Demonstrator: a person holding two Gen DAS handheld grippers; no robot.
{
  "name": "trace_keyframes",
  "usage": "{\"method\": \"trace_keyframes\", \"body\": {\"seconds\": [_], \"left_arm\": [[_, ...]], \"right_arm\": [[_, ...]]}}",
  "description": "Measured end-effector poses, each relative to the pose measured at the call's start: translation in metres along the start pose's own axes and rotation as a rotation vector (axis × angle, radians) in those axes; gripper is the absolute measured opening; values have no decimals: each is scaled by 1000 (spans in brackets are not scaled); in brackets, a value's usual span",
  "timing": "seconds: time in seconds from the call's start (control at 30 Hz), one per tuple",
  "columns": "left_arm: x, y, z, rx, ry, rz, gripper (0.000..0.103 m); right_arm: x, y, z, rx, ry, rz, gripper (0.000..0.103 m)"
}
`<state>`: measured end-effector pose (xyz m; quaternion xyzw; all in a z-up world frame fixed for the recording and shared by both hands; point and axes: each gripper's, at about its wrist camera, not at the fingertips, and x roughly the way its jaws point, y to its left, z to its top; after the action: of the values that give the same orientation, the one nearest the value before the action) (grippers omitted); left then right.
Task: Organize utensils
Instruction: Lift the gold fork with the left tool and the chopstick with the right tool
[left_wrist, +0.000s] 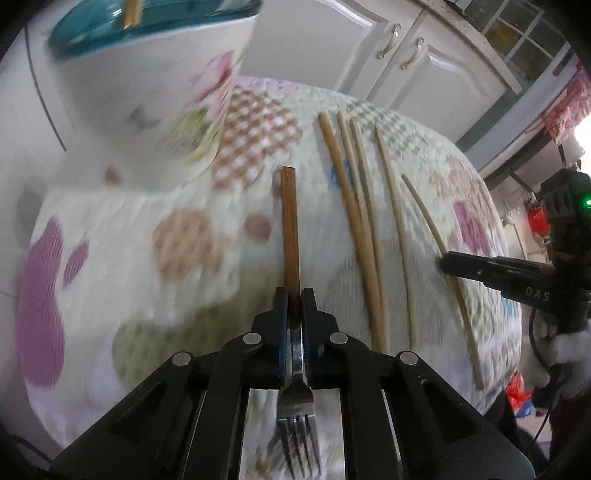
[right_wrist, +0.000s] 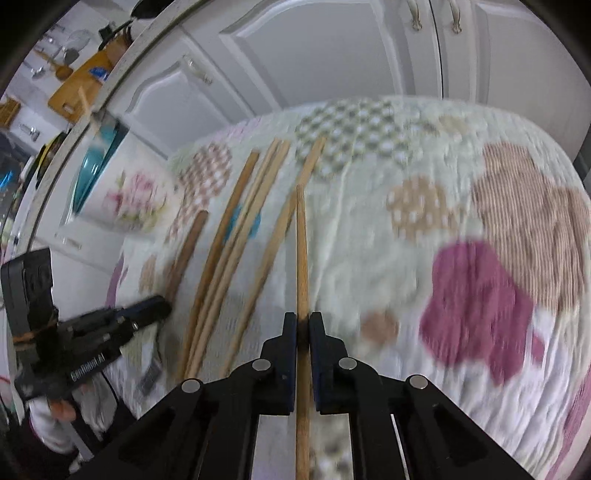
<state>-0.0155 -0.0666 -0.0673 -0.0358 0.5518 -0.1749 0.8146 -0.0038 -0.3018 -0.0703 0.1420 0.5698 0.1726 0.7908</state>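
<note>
Patterned cloth-covered table before white cabinet doors

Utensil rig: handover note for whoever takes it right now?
Left claw: shut on the fork, wooden handle forward, tines toward the camera.
Right claw: shut on one chopstick.
On the tablecloth: four loose chopsticks in a row.
Floral holder, teal rim: one stick already inside.
Left: drop in the fork and held chopstick, then the rest.
</note>
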Motion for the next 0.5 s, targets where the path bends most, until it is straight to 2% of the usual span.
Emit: {"method": "trace_keyframes", "body": {"seconds": [0.13,0.2,0.27,0.3,0.37,0.5], "left_arm": [[-10,2,-17,11,19,2,6],[-12,2,-17,3,17,6,7],[-13,1,-13,6,0,27,12],[-14,2,-11,3,-10,38,18],[-15,3,-3,-10,-29,40,23],[-9,3,12,-9,-45,68,25]], "right_arm": [[-3,3,-22,-10,35,7,6],[-5,5,-24,-23,27,-10,12],[-4,10,-20,-41,20,-30,25],[-4,13,-17,-50,16,-44,25],[-1,16,-10,-75,12,-80,25],[6,21,5,-99,-3,-119,25]]}}
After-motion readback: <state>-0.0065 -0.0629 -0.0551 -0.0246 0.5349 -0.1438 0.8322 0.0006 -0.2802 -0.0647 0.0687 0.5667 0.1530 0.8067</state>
